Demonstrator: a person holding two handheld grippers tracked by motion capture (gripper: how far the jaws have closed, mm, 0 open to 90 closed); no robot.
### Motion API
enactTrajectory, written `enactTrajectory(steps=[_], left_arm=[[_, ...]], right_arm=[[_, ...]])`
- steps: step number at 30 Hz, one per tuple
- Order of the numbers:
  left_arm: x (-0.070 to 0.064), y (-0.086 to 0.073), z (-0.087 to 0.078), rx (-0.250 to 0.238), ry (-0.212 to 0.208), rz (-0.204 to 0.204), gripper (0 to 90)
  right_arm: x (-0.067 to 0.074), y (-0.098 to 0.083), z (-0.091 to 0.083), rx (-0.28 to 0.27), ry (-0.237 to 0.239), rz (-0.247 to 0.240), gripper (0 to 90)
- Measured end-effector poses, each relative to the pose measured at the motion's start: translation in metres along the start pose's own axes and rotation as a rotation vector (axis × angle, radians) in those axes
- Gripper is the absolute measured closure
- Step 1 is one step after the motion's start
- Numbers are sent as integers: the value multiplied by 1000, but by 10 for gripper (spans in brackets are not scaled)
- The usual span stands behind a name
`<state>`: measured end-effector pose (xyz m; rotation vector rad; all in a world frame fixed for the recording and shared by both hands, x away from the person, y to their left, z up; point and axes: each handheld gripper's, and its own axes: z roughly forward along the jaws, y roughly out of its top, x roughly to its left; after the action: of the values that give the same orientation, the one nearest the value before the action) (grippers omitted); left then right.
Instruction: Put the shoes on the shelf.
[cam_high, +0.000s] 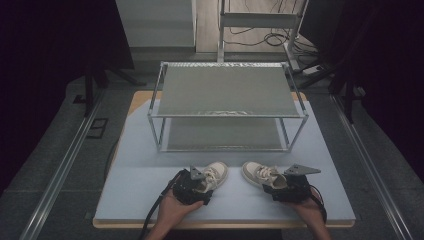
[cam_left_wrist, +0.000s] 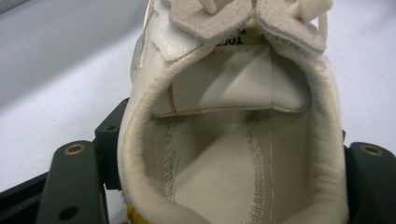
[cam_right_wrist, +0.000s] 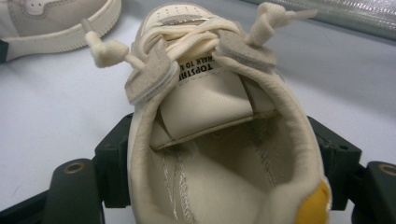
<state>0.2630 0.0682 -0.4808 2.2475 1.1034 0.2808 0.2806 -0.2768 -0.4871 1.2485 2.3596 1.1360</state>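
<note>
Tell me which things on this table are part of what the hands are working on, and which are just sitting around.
In the job:
- left shoe, heel between the left gripper's jaws
- right shoe, heel between the right gripper's jaws

Just standing by:
- two-tier metal rack, both shelves bare
- blue-grey table mat
- cables on the floor behind the table

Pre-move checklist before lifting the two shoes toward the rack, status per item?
1. Left gripper straddles the heel of the left shoe: ok.
2. Right gripper straddles the heel of the right shoe: ok.
3. Pads firmly pressing either heel: cannot tell; the jaws flank both heels closely.
4. Rack top shelf has bare room: ok.
5. Rack lower shelf has bare room: ok.
6. Shoes apart from each other on the table: ok.
</note>
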Motion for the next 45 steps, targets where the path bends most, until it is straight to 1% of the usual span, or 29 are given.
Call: enactTrajectory(steps=[2, 4, 6, 11, 17, 21, 25, 27, 32, 38, 42, 44, 45], left_arm=[[1, 0, -2, -13, 0, 0, 293], [3, 0, -5, -26, -2, -10, 294], [6, 1, -10, -44, -14, -20, 294], [13, 2, -20, -84, -13, -43, 294], [22, 4, -24, -98, -9, -61, 294], [28, 11, -25, -111, 1, -66, 294], [33, 19, -23, -114, 5, -69, 294], [35, 21, -21, -113, 1, -75, 294], [40, 26, -19, -115, 10, -84, 294], [44, 38, -12, -110, 17, -87, 294], [48, 46, -7, -106, 24, -91, 294], [51, 50, -4, -102, 31, -84, 293], [52, 52, -3, -103, 31, -90, 294]], right_arm=[[1, 0, -1, -5, -6, 2, 263], [2, 1, -3, -9, -15, -1, 268], [3, 1, -4, -16, -23, 4, 272], [5, 3, -8, -36, -38, 9, 280], [6, 6, -12, -67, -40, 24, 288], [7, 10, -12, -79, -40, 26, 291], [10, 17, -10, -87, -40, 19, 292], [11, 20, -8, -93, -41, 17, 294], [13, 30, -4, -103, -44, 14, 294], [17, 44, 4, -121, -70, 31, 295], [22, 55, 12, -127, -89, 31, 295], [23, 59, 15, -128, -94, 30, 296], [24, 62, 17, -128, -98, 30, 296]])
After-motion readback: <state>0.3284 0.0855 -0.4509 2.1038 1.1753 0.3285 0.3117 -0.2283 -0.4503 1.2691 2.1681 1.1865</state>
